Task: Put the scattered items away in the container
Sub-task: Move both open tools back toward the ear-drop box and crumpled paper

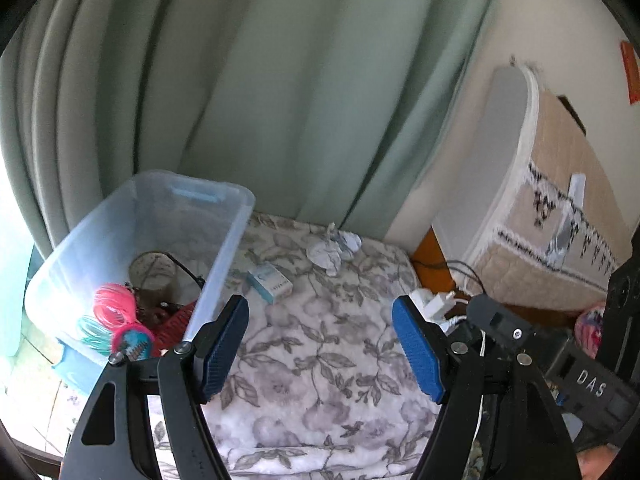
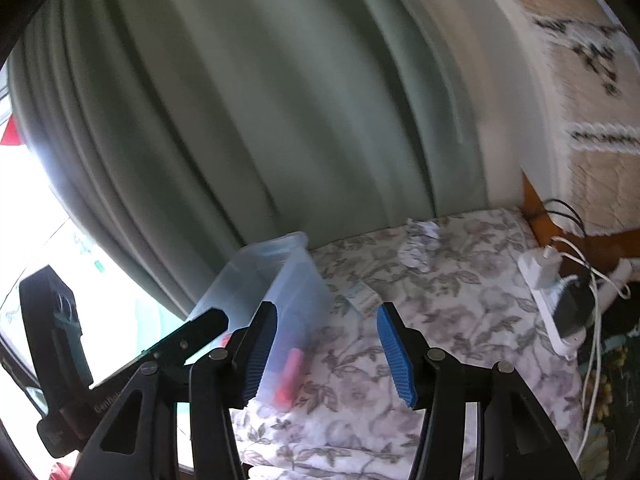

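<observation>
A clear plastic bin (image 1: 224, 248) stands at the left on a floral blanket (image 1: 320, 360). It holds pink and teal bangles (image 1: 114, 308), a small brush, a jar and red items. A small white and blue box (image 1: 269, 282) lies right of the bin. A crumpled white paper (image 1: 334, 250) lies further back. My left gripper (image 1: 320, 344) is open and empty above the blanket. In the right wrist view the bin (image 2: 296, 280), box (image 2: 362, 294) and paper (image 2: 418, 246) show again. My right gripper (image 2: 326, 352) is open and empty beside the bin.
A green curtain (image 1: 280, 100) hangs behind. A white power strip with a charger and cables (image 2: 554, 296) lies at the blanket's right edge. A mattress (image 1: 560, 208) leans on the wall at right. The right gripper's body (image 1: 560, 352) shows at the right.
</observation>
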Demonstrator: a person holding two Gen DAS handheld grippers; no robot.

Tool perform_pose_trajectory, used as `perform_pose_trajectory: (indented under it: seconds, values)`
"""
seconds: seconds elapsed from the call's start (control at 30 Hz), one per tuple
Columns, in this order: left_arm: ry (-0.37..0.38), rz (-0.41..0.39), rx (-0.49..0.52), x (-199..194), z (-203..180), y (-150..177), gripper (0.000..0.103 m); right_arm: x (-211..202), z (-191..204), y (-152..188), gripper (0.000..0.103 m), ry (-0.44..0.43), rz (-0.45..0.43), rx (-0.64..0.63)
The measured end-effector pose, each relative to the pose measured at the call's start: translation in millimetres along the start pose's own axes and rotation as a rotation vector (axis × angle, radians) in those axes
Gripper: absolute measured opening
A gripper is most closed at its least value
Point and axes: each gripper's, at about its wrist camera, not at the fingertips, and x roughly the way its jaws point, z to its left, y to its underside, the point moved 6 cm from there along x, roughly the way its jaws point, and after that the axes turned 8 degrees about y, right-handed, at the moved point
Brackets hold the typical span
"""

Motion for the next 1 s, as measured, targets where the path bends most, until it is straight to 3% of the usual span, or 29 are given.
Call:
perform_pose_trajectory:
  seconds: [0.37, 0.63, 0.73, 1.0]
  values:
    - [-0.033, 0.103, -0.019, 57.6, 3.8, 22.4, 0.075, 43.1, -38.3, 12.8, 0.056, 0.041, 0.088, 0.046]
    - [-0.117, 0.175, -0.044, 113.3, 22.4, 29.8, 0.075, 85.1, -65.8, 17.9, 0.057, 0.081, 0.164, 0.074]
    - [-0.137, 0.208, -0.071, 137.8, 32.0, 32.1, 0.075, 103.8, -75.5, 17.2, 0.063, 0.101, 0.187, 0.087]
    - [-0.215, 0.244, -0.098, 198.2, 56.8, 30.5, 0.075, 152.9, -93.5, 12.0, 0.066, 0.121, 0.245, 0.088]
